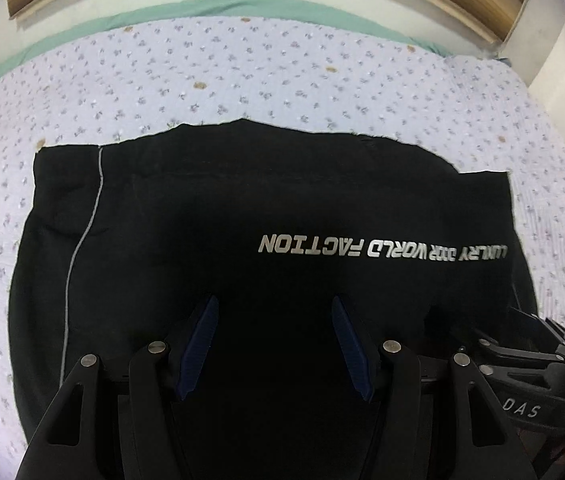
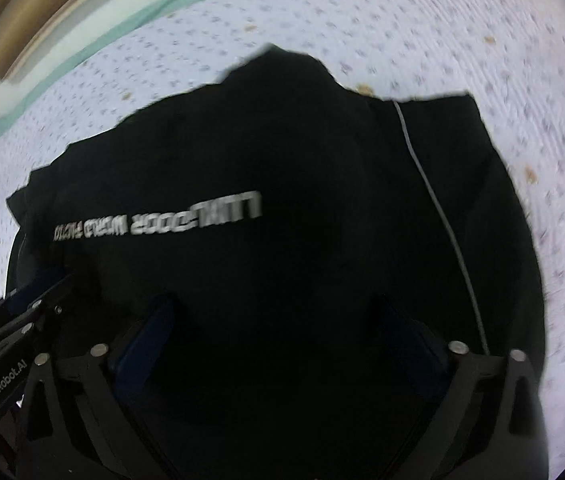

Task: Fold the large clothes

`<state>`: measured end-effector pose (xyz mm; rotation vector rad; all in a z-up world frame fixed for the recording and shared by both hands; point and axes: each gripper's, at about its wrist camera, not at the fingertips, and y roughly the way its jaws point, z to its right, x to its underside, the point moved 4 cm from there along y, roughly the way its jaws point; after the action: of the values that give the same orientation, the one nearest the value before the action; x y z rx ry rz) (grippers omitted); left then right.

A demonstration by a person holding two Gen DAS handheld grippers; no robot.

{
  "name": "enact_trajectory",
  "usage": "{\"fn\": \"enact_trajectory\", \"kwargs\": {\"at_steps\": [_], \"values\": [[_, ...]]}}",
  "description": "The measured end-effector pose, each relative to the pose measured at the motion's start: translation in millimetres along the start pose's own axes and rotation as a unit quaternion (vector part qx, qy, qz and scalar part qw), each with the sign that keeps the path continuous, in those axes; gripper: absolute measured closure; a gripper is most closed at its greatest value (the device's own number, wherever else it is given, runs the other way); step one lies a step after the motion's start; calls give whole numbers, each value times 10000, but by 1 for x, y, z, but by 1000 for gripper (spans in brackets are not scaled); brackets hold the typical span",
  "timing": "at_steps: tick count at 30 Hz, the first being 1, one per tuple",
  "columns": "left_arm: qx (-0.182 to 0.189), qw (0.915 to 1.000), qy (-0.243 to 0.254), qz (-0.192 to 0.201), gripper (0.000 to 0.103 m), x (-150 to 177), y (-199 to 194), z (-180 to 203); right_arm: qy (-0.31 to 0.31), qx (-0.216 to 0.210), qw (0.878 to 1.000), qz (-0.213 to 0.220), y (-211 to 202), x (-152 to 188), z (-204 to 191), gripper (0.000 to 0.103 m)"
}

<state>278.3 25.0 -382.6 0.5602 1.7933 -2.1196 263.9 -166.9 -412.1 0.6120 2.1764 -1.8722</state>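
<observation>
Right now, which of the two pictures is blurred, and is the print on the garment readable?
Left wrist view: sharp, the silver lettering on the black fabric garment reads upside down. Right wrist view: motion-blurred, lettering smeared.

The right wrist view is smeared by motion blur: the silver lettering (image 2: 154, 226) on the black garment (image 2: 282, 160), ahead and left of the right gripper (image 2: 278, 320), cannot be read there, and the floral print on the bed sheet (image 2: 482, 60) runs into streaks. The blue pads of its fingers (image 2: 150, 332) sink into the dark cloth, so contact cannot be told. Behind the fingers (image 1: 198, 344) of the left gripper (image 1: 274, 316), the garment's near edge is cut off by the frame. To their right, the other gripper's body is only partly in view.
</observation>
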Motion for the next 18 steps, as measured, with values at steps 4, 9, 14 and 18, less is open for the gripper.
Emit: {"fn": "enact_trajectory", "kwargs": {"at_steps": [4,9,14,18], "values": [[-81,9999,24,-102,44,1,22,0,-199,216,9996,-34,16,0,0,0],[-14,9996,-74,-289,43,4,52,-8,-492,488,9975,-149,41,-3,-3,0],[374,9945,-192,-960,44,-12,37,-16,-448,139,9916,-1209,26,-19,4,1],[776,9955,-510,-214,44,-37,-20,-32,-464,213,9977,-444,-28,-46,10,1]]}}
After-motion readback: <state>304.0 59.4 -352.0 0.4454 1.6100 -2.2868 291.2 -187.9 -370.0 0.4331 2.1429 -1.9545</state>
